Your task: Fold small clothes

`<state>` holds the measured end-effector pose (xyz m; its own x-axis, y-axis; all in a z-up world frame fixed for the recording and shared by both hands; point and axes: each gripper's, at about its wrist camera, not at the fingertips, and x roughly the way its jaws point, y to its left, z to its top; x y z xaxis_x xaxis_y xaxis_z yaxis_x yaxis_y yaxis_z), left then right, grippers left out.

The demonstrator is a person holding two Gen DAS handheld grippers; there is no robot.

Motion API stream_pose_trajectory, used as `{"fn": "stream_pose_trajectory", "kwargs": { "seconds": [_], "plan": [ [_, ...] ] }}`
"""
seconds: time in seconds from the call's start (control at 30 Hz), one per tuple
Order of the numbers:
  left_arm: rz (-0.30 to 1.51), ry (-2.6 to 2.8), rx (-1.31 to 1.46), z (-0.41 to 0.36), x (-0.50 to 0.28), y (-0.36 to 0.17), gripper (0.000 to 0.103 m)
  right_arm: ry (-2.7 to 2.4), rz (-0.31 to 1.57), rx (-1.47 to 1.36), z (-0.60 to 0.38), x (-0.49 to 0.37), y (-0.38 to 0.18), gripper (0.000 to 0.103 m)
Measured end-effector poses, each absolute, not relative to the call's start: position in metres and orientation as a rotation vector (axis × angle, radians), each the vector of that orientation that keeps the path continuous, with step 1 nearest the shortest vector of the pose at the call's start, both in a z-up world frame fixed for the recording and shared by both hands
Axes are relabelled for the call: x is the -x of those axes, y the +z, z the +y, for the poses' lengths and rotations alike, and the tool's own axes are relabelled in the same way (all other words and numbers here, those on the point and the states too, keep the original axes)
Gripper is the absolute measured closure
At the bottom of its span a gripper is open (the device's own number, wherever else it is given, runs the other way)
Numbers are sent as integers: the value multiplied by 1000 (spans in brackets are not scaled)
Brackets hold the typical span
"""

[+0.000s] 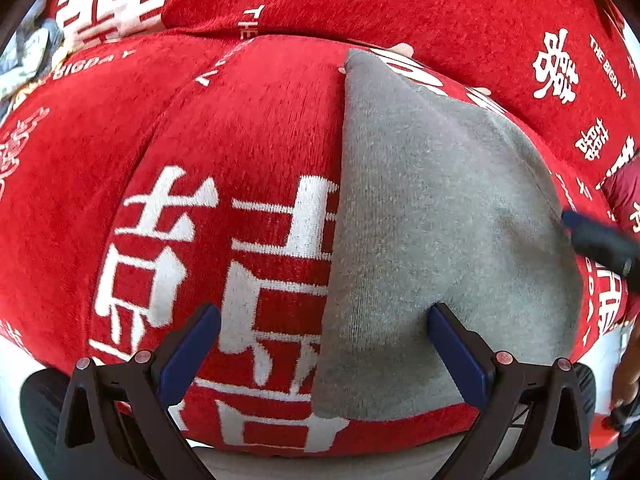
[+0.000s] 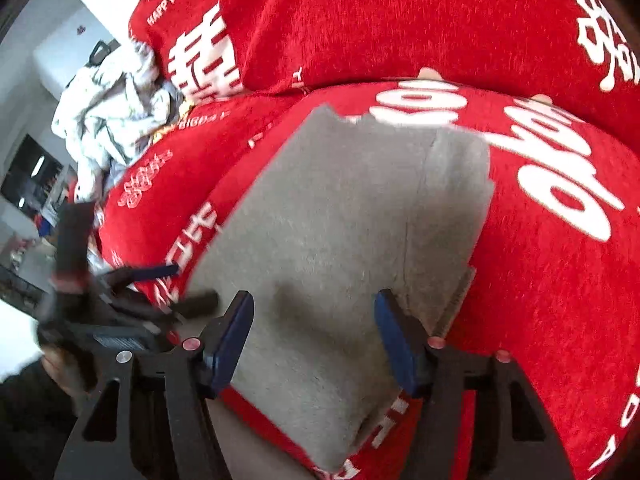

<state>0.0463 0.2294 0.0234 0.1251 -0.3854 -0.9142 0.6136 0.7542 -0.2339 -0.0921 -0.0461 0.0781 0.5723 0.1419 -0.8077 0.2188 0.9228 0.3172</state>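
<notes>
Grey knitted garment (image 1: 436, 240), folded flat, lies on the red plush sofa cover with white lettering (image 1: 260, 120), while the left gripper (image 1: 324, 312) and right gripper (image 2: 314, 300) both hover above it, jaws spread apart and holding nothing.

Red sofa cover (image 2: 400, 20) with white lettering; white wall (image 2: 52, 36); rumpled white laundry heap (image 2: 108, 108).
</notes>
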Motion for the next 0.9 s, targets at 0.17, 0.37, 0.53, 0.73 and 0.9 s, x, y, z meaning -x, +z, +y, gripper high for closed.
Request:
{"fn": "stream_pose_trajectory", "kwargs": {
  "seconds": [0.17,0.37,0.53,0.73,0.9],
  "plan": [
    [1249,-736,-221,231,-46,25,0,-75,1131,-171,-25,24,75,34],
    [1246,-722,-229,230,-46,23,0,-129,1260,-185,-40,-37,38,24],
    [1276,-735,-208,233,-49,24,0,-150,1227,-319,-59,-52,52,24],
    [1240,-747,-223,218,-55,35,0,-114,1267,-187,-36,-86,40,24],
    [1246,-756,-235,213,-57,30,0,-151,1275,-205,-49,-107,17,22]
  ]
}}
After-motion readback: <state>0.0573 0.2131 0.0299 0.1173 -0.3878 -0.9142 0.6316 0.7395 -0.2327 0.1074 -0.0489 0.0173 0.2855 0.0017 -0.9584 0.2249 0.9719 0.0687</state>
